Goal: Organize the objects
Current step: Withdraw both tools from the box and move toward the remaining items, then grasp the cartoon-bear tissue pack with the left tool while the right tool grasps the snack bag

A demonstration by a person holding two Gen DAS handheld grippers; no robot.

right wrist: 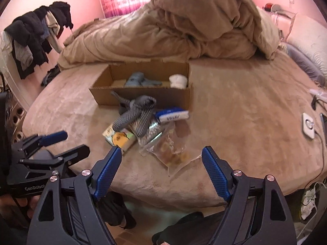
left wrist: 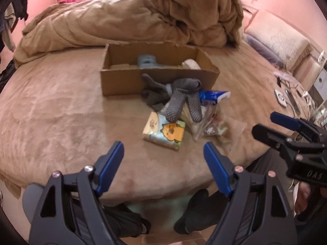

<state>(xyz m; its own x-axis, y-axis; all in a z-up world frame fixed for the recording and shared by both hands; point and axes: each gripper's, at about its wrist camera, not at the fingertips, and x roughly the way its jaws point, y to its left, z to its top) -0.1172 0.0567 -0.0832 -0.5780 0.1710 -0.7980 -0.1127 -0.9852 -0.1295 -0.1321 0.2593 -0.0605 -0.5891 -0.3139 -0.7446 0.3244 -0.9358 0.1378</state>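
An open cardboard box (left wrist: 122, 81) (right wrist: 106, 96) stands on the bed and holds a blue sock (left wrist: 146, 61) (right wrist: 136, 79) and a white roll (left wrist: 191, 63) (right wrist: 178, 81). In front of it lies a pile: grey socks (left wrist: 175, 98) (right wrist: 134, 114), a cartoon tissue pack (left wrist: 165, 131) (right wrist: 120, 137), a blue Vinda tissue pack (left wrist: 214, 96) (right wrist: 173, 115) and clear snack bags (left wrist: 212, 126) (right wrist: 171, 153). My left gripper (left wrist: 163, 155) (right wrist: 61, 143) is open and empty, near the bed edge before the pile. My right gripper (right wrist: 160, 161) (left wrist: 265, 124) is open and empty, to the right.
A heaped tan duvet (left wrist: 126, 16) (right wrist: 173, 30) lies behind the box. Pillows (left wrist: 276, 38) are at the right. A white charger and cables (right wrist: 308, 126) lie on the bed's right side. Clothes (right wrist: 34, 34) hang at the left. Feet in dark socks (left wrist: 196, 212) stand on the floor below.
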